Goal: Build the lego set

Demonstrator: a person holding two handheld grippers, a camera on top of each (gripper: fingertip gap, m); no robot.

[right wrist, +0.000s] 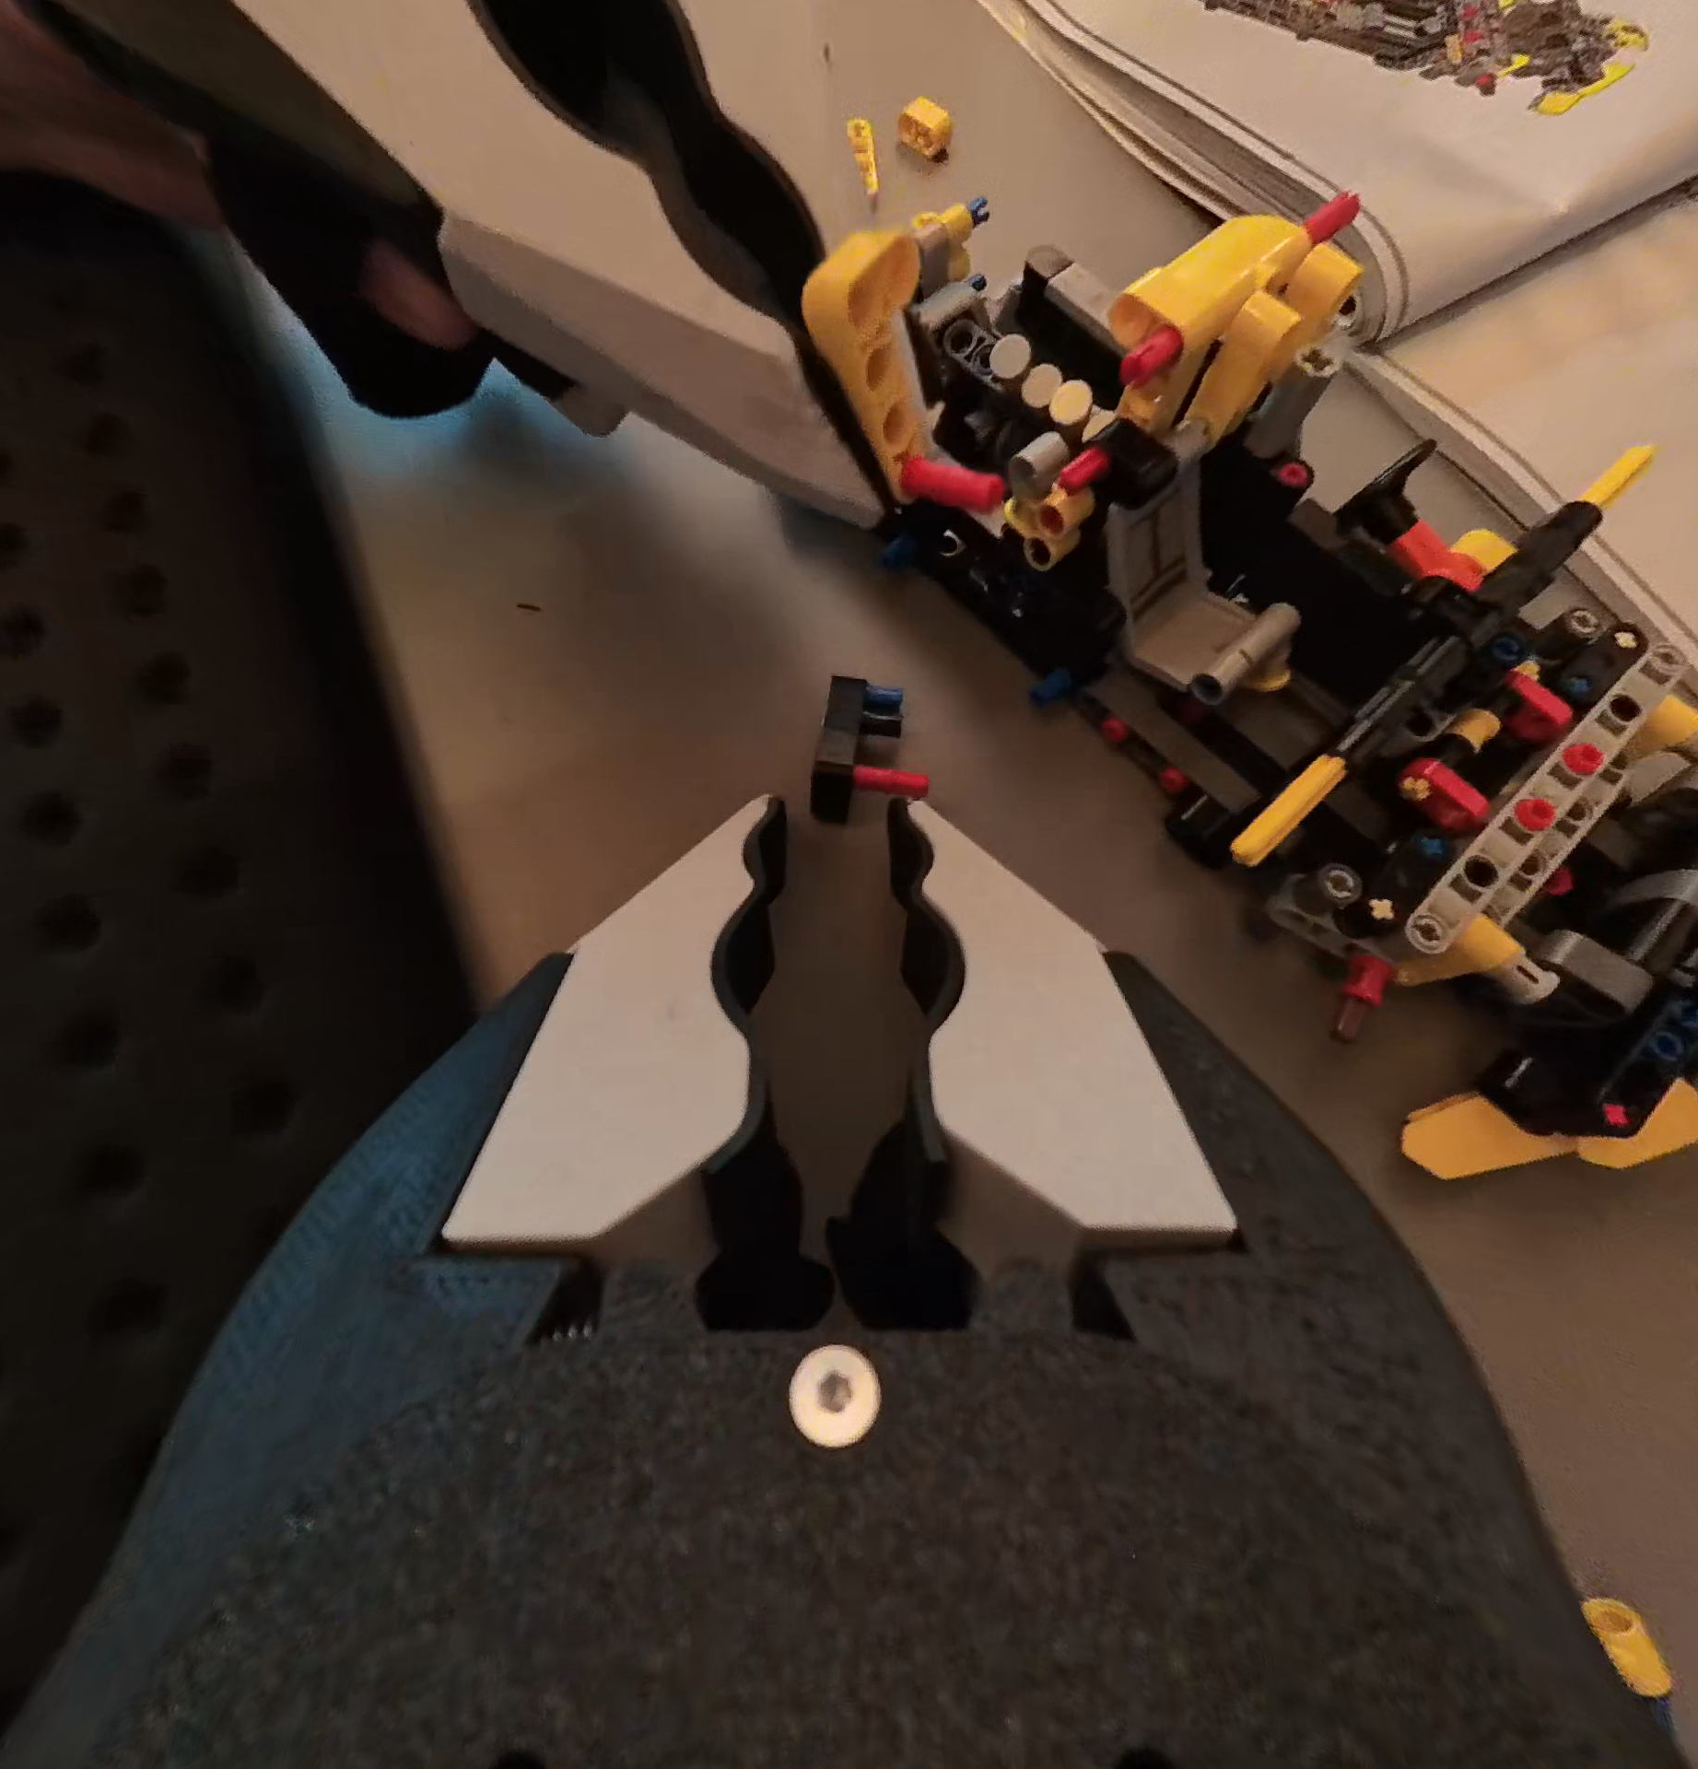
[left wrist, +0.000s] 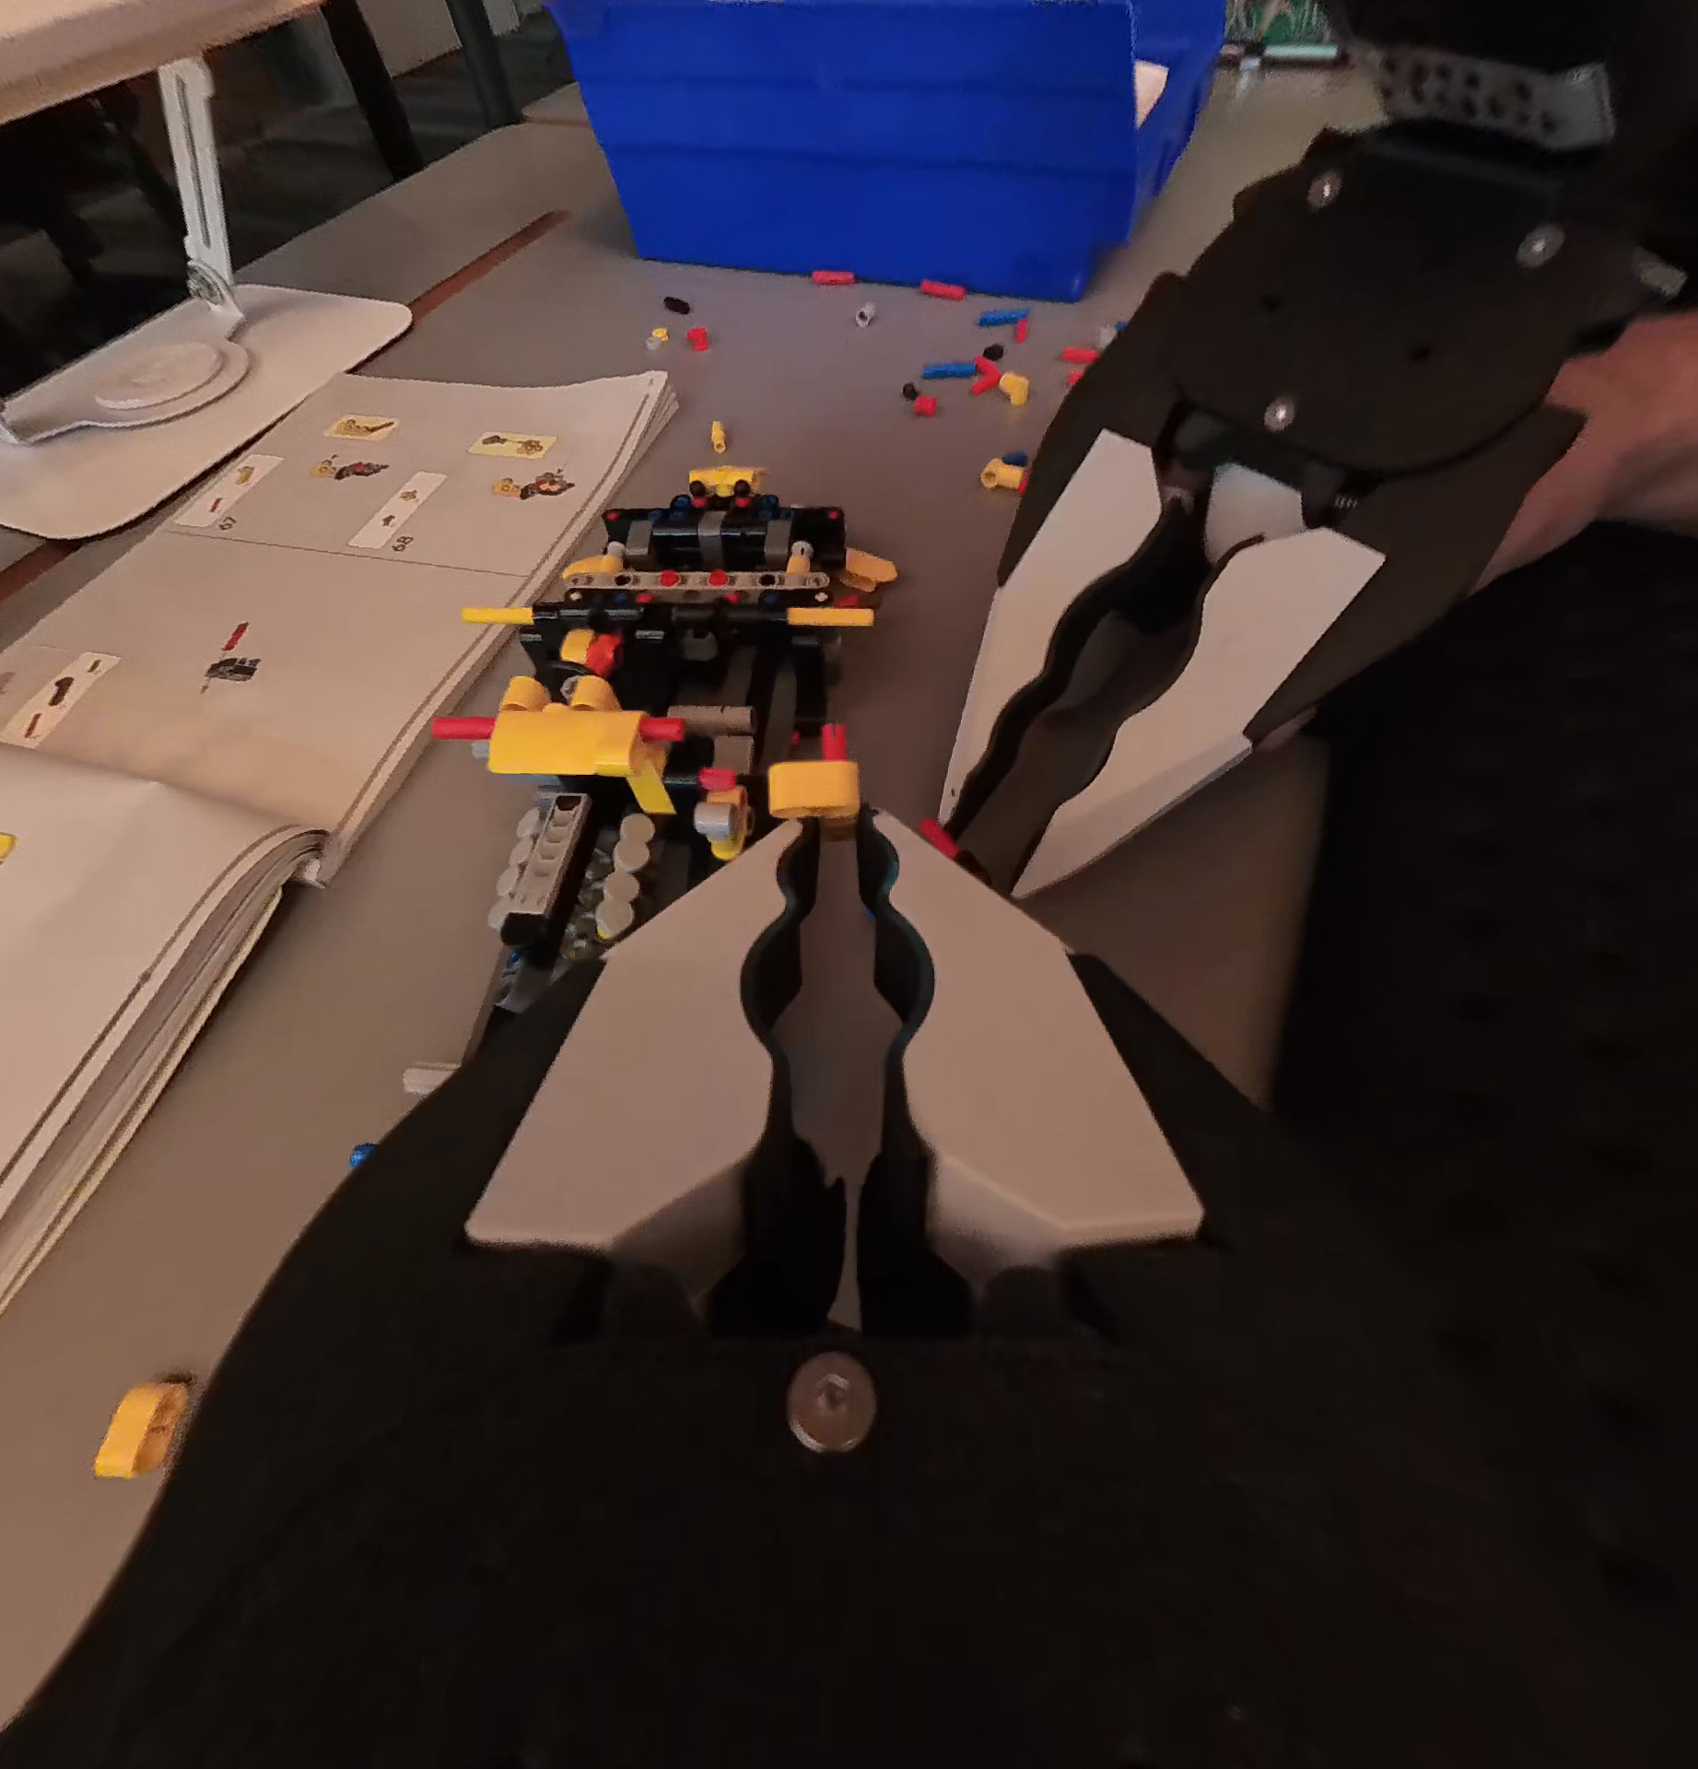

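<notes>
On the far left of the bench lies the open instruction book, with a white stand behind it. Next to the book sits the half-built lego model, long and low, black with yellow and red bits. The left hand-held gripper is closed on a yellow beam at the near end of the model. In the right wrist view that beam stands up tall against the side of the model. Further right, the right hand-held gripper comes down beside the model. Its tips seem to pinch a small black piece with red and blue pins, but the piece sits right at the tips, so I cannot be sure it is held tight. Behind are loose small parts and a blue bin. The model is light and hard, but its pins and arms can pop off. It is best held by the thick black middle. The little piece is smooth and may slip or twist, so grip it on its flat sides.
</notes>
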